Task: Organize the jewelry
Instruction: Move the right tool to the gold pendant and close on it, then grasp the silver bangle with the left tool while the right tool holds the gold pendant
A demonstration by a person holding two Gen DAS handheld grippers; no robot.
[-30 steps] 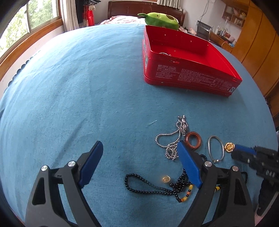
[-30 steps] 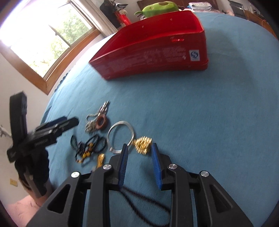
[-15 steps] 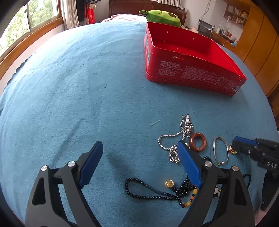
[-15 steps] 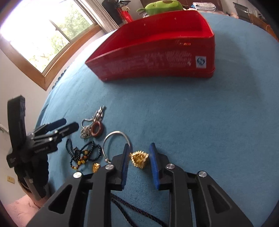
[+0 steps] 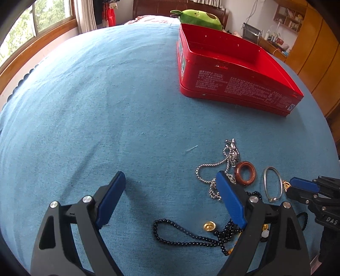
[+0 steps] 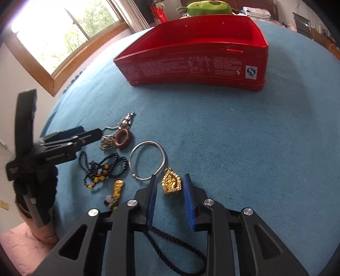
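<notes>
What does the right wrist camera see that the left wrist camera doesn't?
Only the right wrist view shows the whole gold pendant; in the left wrist view just a sliver of it peeks out. Only the left wrist view shows the wooden wardrobe and the wall shelf. Both show the red box, green plush toy, silver bangle, brown ring, silver chain and black beads.

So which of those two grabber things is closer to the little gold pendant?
The right one. The gold pendant lies between the right gripper's fingers, which are opening and not pressing it. The left gripper hangs open off to the side, beyond the silver bangle.
</notes>
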